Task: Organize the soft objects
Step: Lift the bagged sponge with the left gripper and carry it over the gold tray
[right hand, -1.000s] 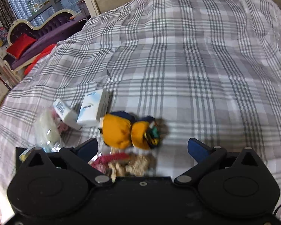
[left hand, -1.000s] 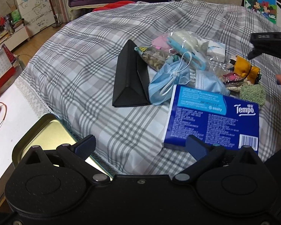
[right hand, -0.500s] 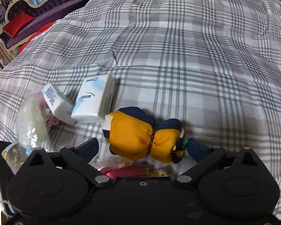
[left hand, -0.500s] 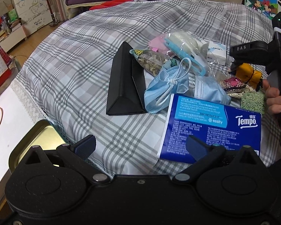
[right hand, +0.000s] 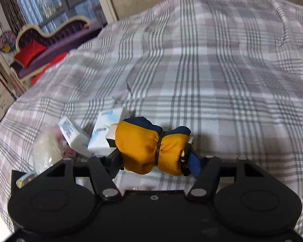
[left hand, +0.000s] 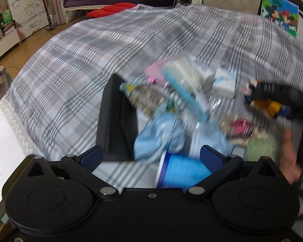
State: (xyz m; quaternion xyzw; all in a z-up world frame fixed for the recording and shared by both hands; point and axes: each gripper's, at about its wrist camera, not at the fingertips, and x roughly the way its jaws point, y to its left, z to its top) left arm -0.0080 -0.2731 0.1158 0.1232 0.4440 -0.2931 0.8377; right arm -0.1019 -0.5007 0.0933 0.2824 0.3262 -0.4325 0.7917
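A yellow and navy cloth bundle, tied round its middle, sits between the pads of my right gripper. The jaws are closing and both pads press on its ends. The left wrist view, which is blurred, shows the same bundle under the black right gripper at the right. My left gripper stands open with nothing between its fingers. It hovers over a blue tissue pack and a light blue face mask on the plaid bedspread.
A black triangular case lies left of the pile. Two small white tissue packets and a clear bag lie left of the bundle. A green scrubby cloth, a pink item and a hand are at the right. A purple sofa stands beyond the bed.
The right jaws have come together from wide open onto the yellow bundle. My left gripper has moved forward over the pile; the gold tin at its left has gone from view.
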